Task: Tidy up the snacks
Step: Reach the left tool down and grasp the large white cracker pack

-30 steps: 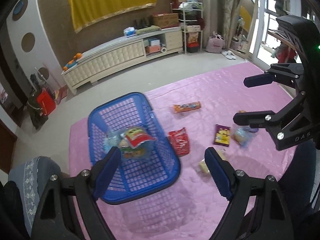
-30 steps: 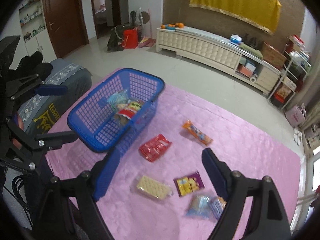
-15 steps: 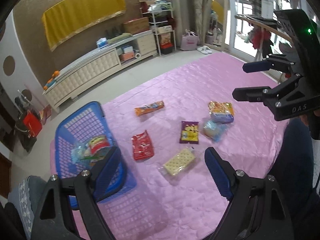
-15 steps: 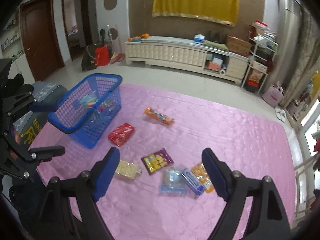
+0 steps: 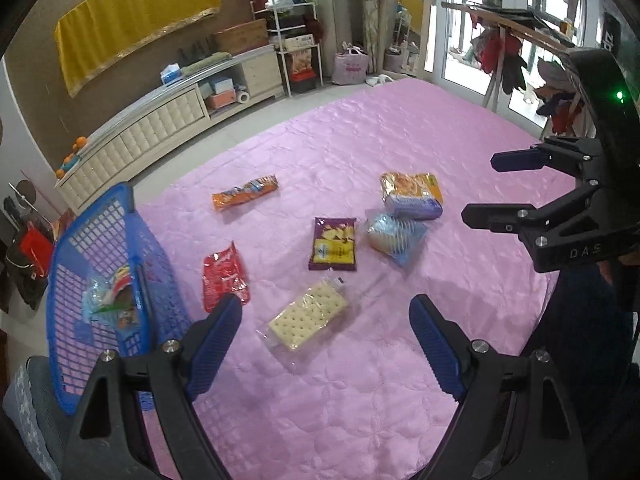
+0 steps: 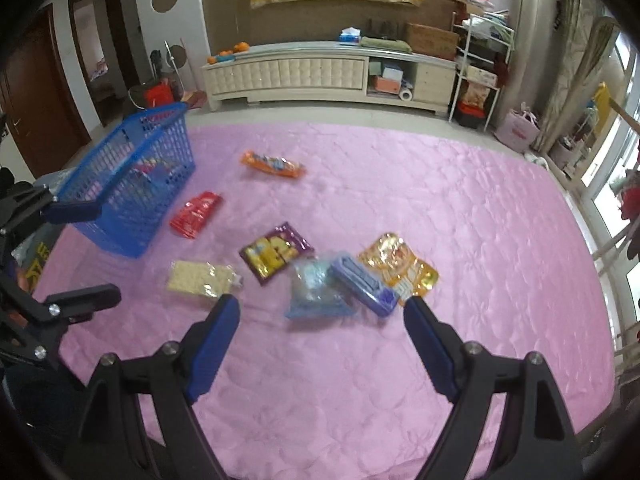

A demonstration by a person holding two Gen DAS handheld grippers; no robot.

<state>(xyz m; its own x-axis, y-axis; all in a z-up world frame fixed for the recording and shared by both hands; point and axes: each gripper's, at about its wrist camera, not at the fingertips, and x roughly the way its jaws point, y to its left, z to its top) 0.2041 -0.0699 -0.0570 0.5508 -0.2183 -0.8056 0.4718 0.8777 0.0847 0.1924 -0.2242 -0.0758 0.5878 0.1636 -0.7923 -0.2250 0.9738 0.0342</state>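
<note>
A blue basket (image 5: 108, 236) (image 6: 132, 184) stands at the left of the pink quilt and holds a few snack packs (image 5: 114, 296). Loose on the quilt lie a cracker pack (image 5: 308, 316) (image 6: 200, 280), a red pack (image 5: 224, 276) (image 6: 196, 214), a purple chips bag (image 5: 334, 244) (image 6: 276, 252), an orange bar (image 5: 244, 198) (image 6: 272, 164), a blue clear bag (image 5: 394, 236) (image 6: 314, 292), a blue-purple pack (image 5: 414, 206) (image 6: 364, 284) and a yellow-orange bag (image 5: 412, 184) (image 6: 400, 262). My left gripper (image 5: 326, 336) is open above the cracker pack. My right gripper (image 6: 320, 334) is open and empty, just in front of the blue clear bag.
The pink quilt (image 5: 360, 400) covers a bed. Beyond it are a grey floor, a long cream cabinet (image 6: 320, 72), a shelf rack (image 6: 478, 68) and windows (image 5: 460, 20) on the right. A grey cushion (image 5: 28, 408) lies beside the basket.
Both grippers have swung right, away from the basket, toward the loose snacks. The basket has slid to the left edge of both views. Both grippers stayed open.
</note>
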